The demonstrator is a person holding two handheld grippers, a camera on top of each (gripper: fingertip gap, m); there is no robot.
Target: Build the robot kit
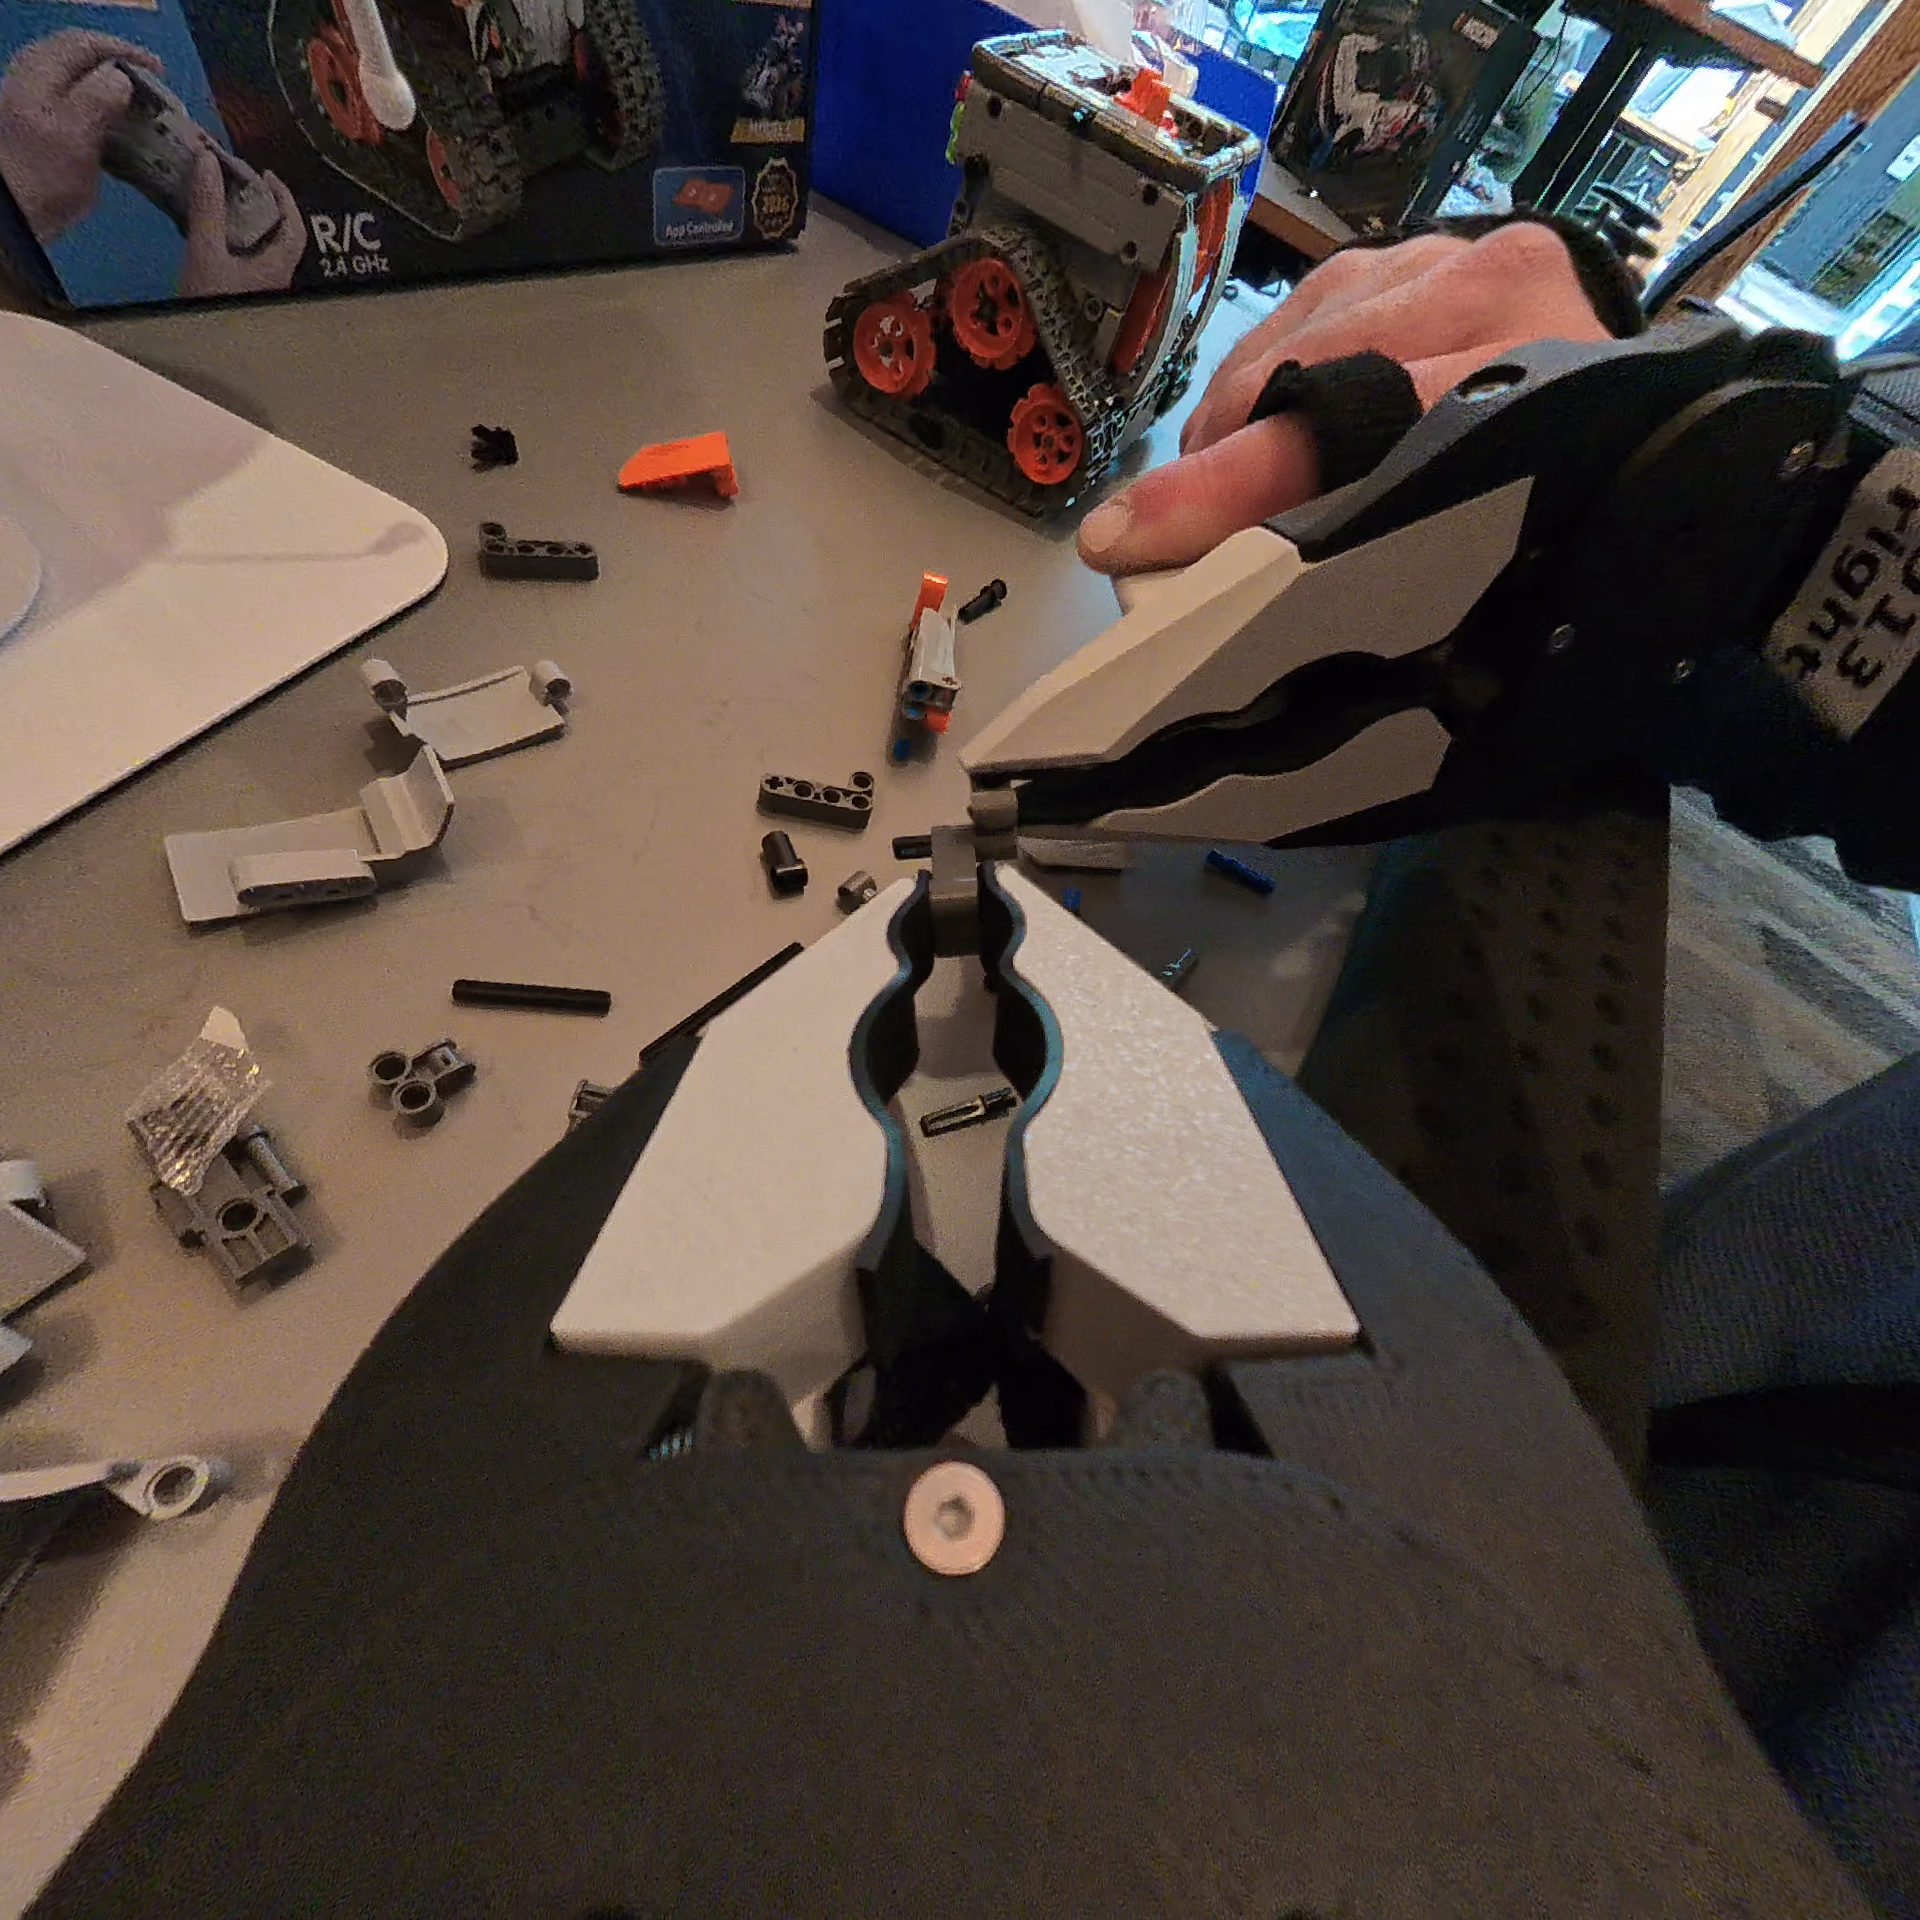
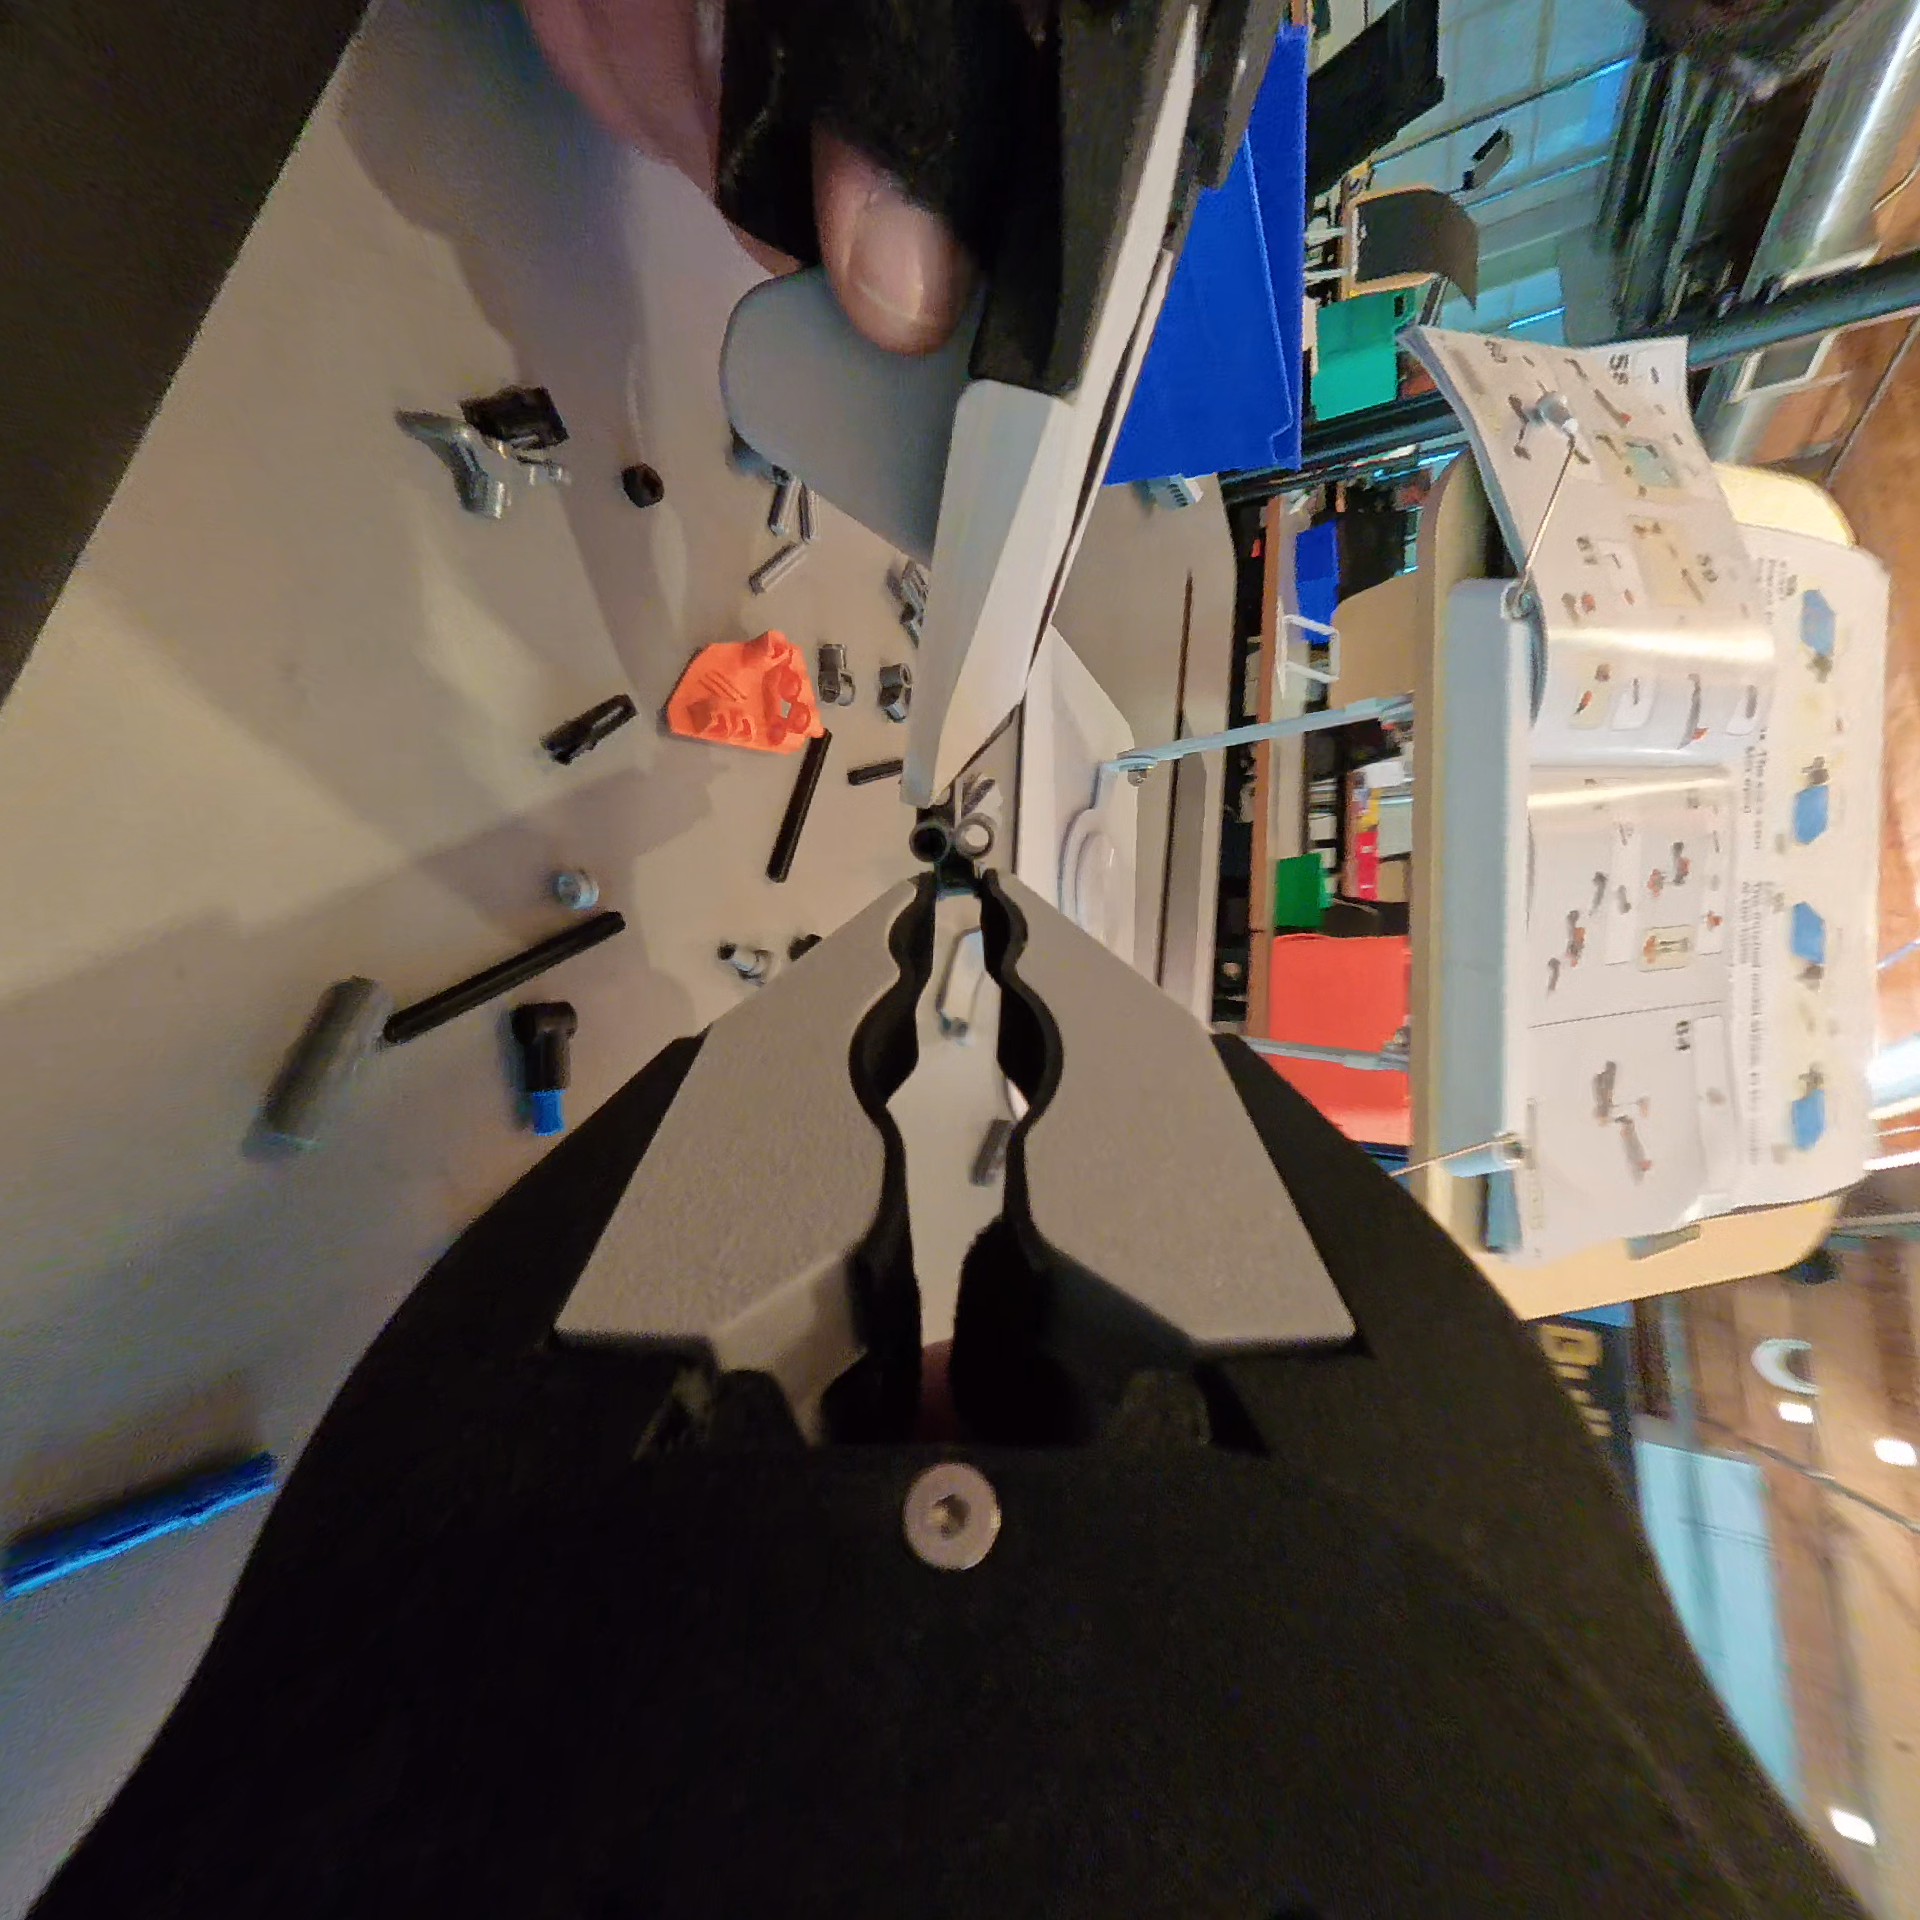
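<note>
Grippers meet mid-frame in both views. Left gripper (image 1: 954,902) clamped on a dark grey connector (image 1: 954,914); right gripper (image 1: 992,805) pinches a lighter grey piece (image 1: 992,812) touching its top. Tracked model (image 1: 1039,312) stands on the counter (image 1: 665,582) upper centre, loose parts scattered left. Manual (image 2: 1642,790) on a stand at right of right view.

Writing present, not quoted: blue toy box (image 1: 416,135) far left, black tag (image 1: 1860,592) on right gripper (image 1: 997,805), instruction booklet (image 2: 1621,727).
</note>
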